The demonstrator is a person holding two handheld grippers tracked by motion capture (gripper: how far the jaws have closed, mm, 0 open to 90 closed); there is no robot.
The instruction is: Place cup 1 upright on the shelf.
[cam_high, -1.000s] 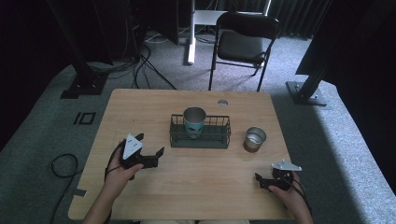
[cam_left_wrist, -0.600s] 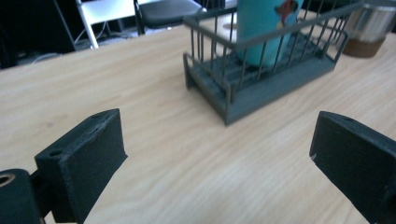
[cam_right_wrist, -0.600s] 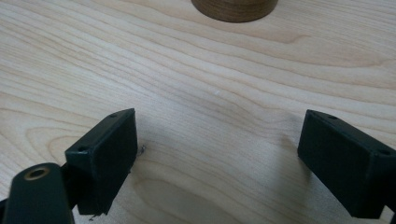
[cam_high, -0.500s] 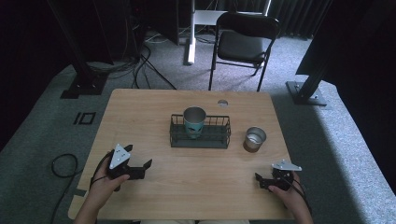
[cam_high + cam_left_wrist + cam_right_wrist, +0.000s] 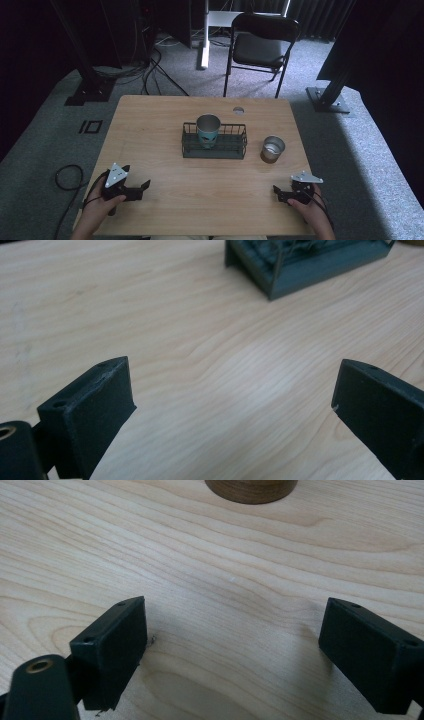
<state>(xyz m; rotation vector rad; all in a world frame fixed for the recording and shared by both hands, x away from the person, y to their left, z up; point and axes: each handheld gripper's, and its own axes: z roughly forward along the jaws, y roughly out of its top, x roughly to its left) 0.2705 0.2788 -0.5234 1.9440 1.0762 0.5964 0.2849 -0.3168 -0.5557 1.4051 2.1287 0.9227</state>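
On the wooden counter (image 5: 165, 120), seen from the high view, the left gripper (image 5: 145, 186) sits at about 8 o'clock, close to the near-left corner, held in the person's left hand (image 5: 97, 207). Its jaws stand wide apart with nothing between them and aim toward 3 o'clock, slightly toward the centre. The left gripper view adds what the high view cannot: the left gripper (image 5: 232, 405) hangs low over bare wood grain, and the near-left corner of the wire basket (image 5: 300, 265) shows at 1 o'clock, well apart from the jaws.

The wire basket (image 5: 190, 150) lies at the counter's centre, its long axis running 9 to 3 o'clock. A teal cup (image 5: 208, 131) stands upright inside it, left of the middle, mouth up. Just beside the basket's right end, apart from it, a metal cup (image 5: 273, 149) stands upright on the counter.

At 4 o'clock, near the near-right corner, the right hand (image 5: 310, 212) holds the right gripper (image 5: 275, 191), which points toward 9 o'clock. In the right gripper view the right gripper (image 5: 232, 645) is spread wide and empty, almost on the wood; a round brown base (image 5: 251, 489) sits at 12 o'clock, and I cannot tell which cup it belongs to.

Open wood runs between both grippers along the near edge, and across the far half behind the basket.
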